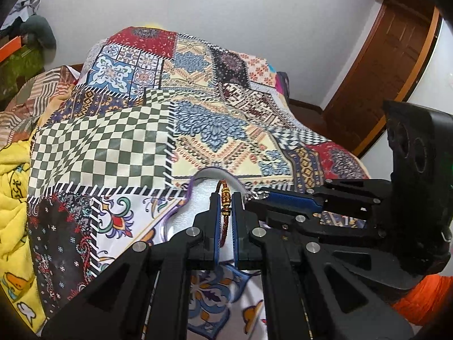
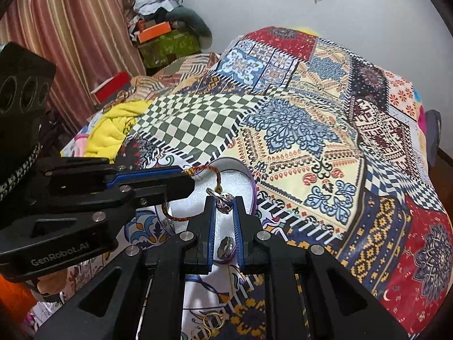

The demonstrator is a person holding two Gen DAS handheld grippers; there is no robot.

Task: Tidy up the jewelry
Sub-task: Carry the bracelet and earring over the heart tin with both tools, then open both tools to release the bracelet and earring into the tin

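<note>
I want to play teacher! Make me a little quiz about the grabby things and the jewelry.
1. True or false: the left hand-held gripper pinches a braided red bracelet.
2. What does the right hand-held gripper hold? A) silver ball charm B) gold coin C) yellow sock
3. Fill in: the purple-rimmed box underneath has a ____ lining.

Key: 1 true; 2 A; 3 white.

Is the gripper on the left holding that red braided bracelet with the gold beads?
Yes, the left gripper has its blue fingers closed on the braided bracelet, above the white tray.
</note>
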